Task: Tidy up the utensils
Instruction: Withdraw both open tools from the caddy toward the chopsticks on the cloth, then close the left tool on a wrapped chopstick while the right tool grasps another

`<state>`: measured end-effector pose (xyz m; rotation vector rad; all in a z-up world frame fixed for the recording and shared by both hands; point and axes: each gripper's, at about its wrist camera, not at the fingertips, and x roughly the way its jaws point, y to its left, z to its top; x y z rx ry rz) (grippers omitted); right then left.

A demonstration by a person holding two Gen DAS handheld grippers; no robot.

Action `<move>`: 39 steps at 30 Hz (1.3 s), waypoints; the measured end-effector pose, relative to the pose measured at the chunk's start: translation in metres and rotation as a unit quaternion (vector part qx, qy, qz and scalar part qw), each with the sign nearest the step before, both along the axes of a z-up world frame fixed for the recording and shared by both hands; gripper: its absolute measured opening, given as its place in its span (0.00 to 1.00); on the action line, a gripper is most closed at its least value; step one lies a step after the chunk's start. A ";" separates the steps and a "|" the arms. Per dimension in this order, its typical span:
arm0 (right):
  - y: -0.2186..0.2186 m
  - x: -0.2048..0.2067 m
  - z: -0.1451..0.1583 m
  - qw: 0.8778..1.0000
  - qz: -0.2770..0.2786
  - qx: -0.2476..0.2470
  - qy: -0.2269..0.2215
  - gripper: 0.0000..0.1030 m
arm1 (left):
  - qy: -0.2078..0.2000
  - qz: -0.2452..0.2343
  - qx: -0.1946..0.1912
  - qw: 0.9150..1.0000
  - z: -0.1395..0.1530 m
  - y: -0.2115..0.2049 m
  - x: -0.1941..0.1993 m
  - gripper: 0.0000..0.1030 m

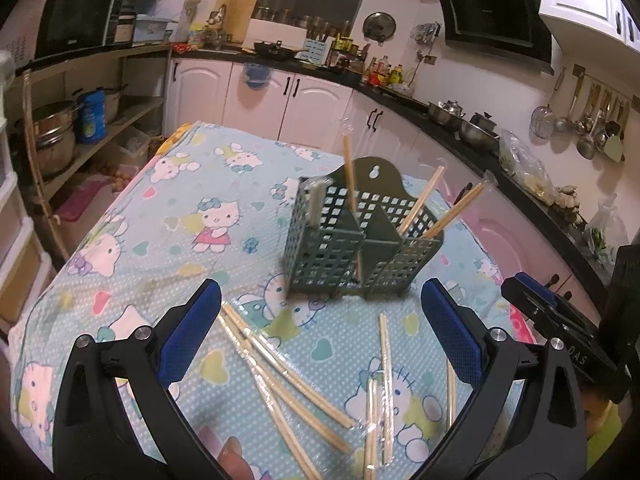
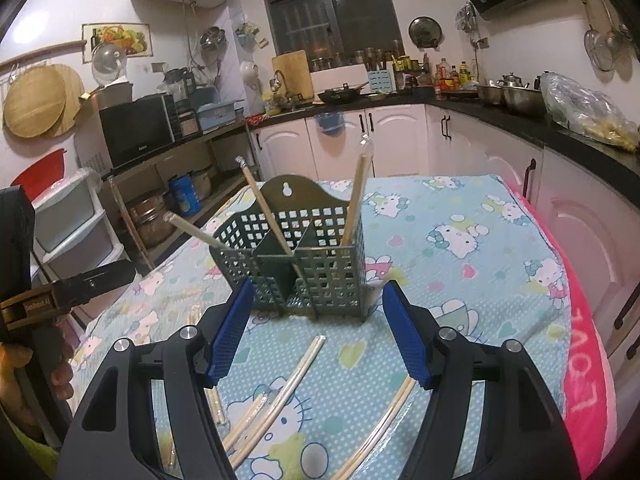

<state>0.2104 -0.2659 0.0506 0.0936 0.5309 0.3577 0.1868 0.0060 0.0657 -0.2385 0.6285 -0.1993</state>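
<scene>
Well apart: holder (image 2: 296, 256), table edge (image 2: 536, 216); both tongs empty.

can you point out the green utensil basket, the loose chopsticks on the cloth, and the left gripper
green utensil basket (image 1: 320, 256): left wrist view, on its front lattice wall.
loose chopsticks (image 1: 288, 376): left wrist view, mid-shaft of one wrapped pair lying on the cloth.
left gripper (image 1: 320, 332): left wrist view, midway between its blue fingertips.

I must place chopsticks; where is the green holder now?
In both views the holder stands on the tablecloth, just beyond the loose chopsticks and ahead of both open grippers.
</scene>
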 end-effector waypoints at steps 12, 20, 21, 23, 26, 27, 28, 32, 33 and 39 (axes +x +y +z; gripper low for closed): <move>0.025 -0.001 -0.018 0.999 0.023 -0.014 0.025 0.63 | 0.039 0.027 -0.004 0.999 -0.031 0.028 -0.006 0.89; 0.044 0.004 -0.034 0.998 0.034 -0.033 0.049 0.63 | 0.070 0.026 -0.020 0.997 -0.054 0.043 -0.004 0.89; 0.046 0.004 -0.036 0.997 0.034 -0.037 0.052 0.63 | 0.073 0.025 -0.022 0.997 -0.057 0.045 -0.004 0.89; 0.050 0.005 -0.039 0.997 0.035 -0.041 0.058 0.63 | 0.080 0.026 -0.026 0.996 -0.062 0.048 -0.004 0.85; 0.054 0.008 -0.046 0.996 0.035 -0.048 0.067 0.63 | 0.090 0.026 -0.035 0.995 -0.069 0.053 -0.002 0.78; 0.056 0.009 -0.048 0.996 0.035 -0.050 0.070 0.63 | 0.093 0.026 -0.037 0.995 -0.072 0.055 -0.001 0.77; 0.058 0.010 -0.050 0.995 0.034 -0.052 0.073 0.63 | 0.098 0.026 -0.042 0.994 -0.075 0.057 0.001 0.71; 0.062 0.018 -0.058 0.994 0.028 -0.061 0.085 0.62 | 0.116 0.024 -0.056 0.991 -0.087 0.063 0.007 0.51; 0.063 0.020 -0.061 0.993 0.025 -0.065 0.090 0.60 | 0.120 0.022 -0.060 0.991 -0.090 0.064 0.009 0.48; 0.063 0.041 -0.080 0.988 0.002 -0.080 0.129 0.48 | 0.142 0.013 -0.077 0.987 -0.106 0.065 0.020 0.30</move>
